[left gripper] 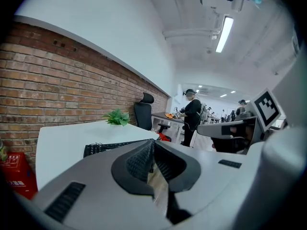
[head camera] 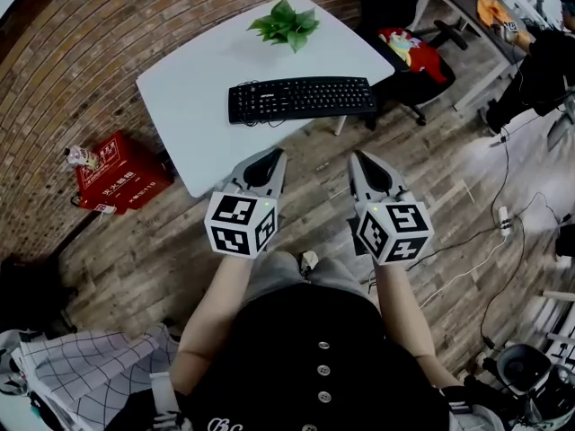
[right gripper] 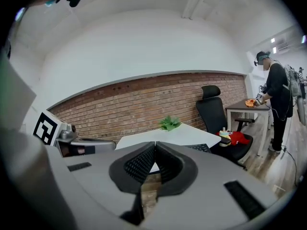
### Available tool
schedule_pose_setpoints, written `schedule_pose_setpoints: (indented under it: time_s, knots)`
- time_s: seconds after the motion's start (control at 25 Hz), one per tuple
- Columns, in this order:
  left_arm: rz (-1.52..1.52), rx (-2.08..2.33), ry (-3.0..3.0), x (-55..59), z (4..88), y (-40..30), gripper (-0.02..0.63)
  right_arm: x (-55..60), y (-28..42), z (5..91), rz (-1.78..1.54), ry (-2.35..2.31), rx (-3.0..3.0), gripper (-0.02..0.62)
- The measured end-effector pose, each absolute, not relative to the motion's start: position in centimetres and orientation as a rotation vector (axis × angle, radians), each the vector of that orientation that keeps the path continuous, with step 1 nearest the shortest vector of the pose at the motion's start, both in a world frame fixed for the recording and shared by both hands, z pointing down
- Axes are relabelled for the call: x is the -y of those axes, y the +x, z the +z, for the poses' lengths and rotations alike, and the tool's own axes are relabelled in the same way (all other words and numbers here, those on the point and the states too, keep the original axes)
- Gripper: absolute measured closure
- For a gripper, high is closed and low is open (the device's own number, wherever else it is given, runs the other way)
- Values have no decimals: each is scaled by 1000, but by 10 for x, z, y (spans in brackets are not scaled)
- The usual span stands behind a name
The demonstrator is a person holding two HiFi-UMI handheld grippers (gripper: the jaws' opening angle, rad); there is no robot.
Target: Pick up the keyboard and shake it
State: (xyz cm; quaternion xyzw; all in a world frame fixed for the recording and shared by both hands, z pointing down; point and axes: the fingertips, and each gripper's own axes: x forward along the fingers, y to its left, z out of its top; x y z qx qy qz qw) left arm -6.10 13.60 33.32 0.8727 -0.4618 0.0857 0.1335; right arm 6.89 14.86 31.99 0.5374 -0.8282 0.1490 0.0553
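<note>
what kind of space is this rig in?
Probably an open-plan office or lab: a white table with a keyboard on it, a black office chair beside it, and a brick wall behind.

An open-plan office. Ahead of the left claw (head camera: 271, 157) and right claw (head camera: 359, 158) stands a white rectangular desk (head camera: 180, 97) with a black computer keyboard (head camera: 301, 99) and a green leafy plant (head camera: 286, 22), backed by a red brick wall (head camera: 108, 16). Right of the right claw are a black high-backed swivel chair (right gripper: 210, 107) and a further desk (right gripper: 240, 105) where a person in black (right gripper: 276, 90) stands. A long ceiling strip light (left gripper: 224, 34) hangs overhead.
</note>
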Motion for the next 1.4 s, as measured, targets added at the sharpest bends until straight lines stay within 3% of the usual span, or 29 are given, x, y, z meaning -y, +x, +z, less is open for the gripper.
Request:
schedule_pose_setpoints:
  time_s: [0.48, 1.4]
  knots:
    - [258, 1292, 2479, -109, 358, -39, 583, -120, 78, 353, 567, 1543, 2525, 568]
    - [334, 1091, 2474, 71, 390, -58, 583, 54, 51, 378, 686, 1663, 2409, 568]
